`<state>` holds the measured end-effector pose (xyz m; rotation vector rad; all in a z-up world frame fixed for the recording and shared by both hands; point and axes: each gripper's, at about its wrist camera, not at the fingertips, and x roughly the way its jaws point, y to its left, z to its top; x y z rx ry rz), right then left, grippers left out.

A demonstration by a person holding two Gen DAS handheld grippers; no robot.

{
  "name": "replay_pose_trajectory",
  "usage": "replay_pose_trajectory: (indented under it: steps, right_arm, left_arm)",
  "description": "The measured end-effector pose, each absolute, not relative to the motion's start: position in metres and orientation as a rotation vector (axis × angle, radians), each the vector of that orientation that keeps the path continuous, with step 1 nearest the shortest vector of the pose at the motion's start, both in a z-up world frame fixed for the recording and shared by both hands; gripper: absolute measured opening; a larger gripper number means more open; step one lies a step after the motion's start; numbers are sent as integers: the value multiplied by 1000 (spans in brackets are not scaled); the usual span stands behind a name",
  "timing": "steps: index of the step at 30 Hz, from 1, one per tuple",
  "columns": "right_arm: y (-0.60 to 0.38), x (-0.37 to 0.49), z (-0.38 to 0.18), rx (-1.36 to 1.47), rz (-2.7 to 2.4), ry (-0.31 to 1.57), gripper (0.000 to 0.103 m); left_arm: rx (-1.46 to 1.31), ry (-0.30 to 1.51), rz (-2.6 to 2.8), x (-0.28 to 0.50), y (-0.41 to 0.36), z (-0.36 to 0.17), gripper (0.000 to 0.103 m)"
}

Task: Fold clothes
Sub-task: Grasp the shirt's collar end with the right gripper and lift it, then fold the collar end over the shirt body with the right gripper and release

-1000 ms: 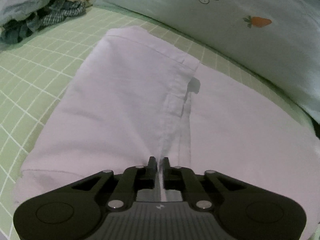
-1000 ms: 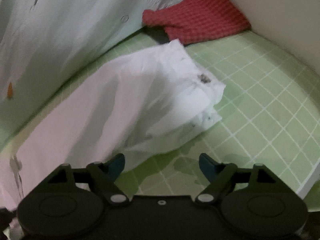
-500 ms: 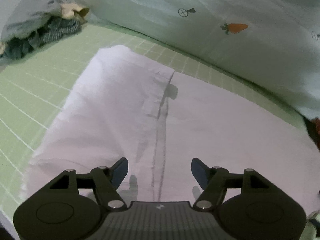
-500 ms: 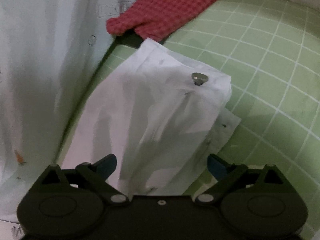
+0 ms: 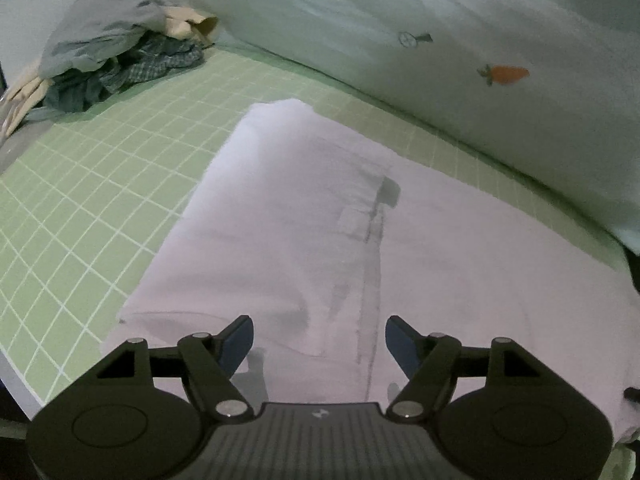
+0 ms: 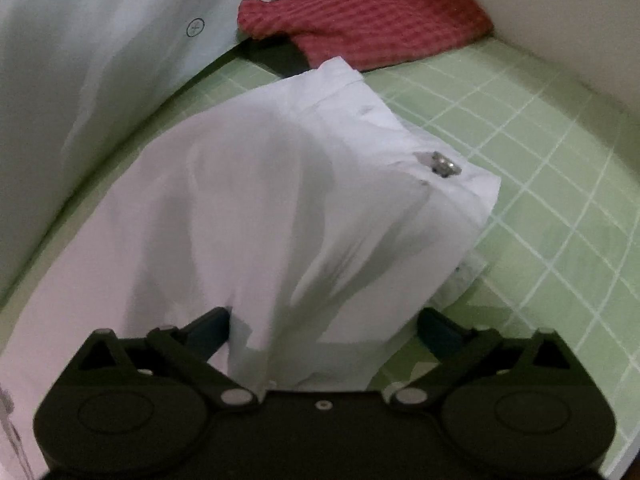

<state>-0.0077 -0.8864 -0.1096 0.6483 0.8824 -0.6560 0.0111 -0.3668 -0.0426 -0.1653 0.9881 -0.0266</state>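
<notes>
Folding the white trousers (image 5: 304, 240) on the green mat (image 5: 80, 216).
Left claw (image 5: 319, 342) hangs wide open, empty; right claw (image 6: 324, 330), closing, straddles a raised fold, likely to grip it.

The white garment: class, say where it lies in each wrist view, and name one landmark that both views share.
Left wrist view: the white garment fills the centre and right, running from mid-frame down under the tool.
Right wrist view: the white garment fills the centre and left; its metal button sits right of centre.
Shared landmark: the green grid mat under it.
</notes>
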Motion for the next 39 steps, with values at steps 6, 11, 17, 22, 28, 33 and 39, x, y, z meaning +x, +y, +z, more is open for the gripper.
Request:
replay_pose_trajectory:
  steps: [6,11,17,22,28,33,39]
  right_arm:
    - [-878,-9,-94,617,-608,833,26]
    - [-842,-5,-55,417,-617,756,17]
    - [-772,6,-3,150,-558,615,16]
    - [-693,21,18,-71,-453,534,17]
    - [-600,42,-21,-206,-286,579,16]
    - [-551,43,-87,-203,-222,755,17]
    - [-550,50,-91,-152,-230,804,22]
  left_arm:
    - [-176,979,-21,14,-328,-43,74]
    - [-179,956,-32,24,-297,-41,74]
    - [-182,940,-59,39,-264,-43,74]
    - [-165,948,-100,53,-239,-46,74]
    - [-106,939,-164,66,-215,-47,74]
    - [-55,948,-202,72,-201,-52,74]
    - [-30,959,-219,75,-193,-57,75]
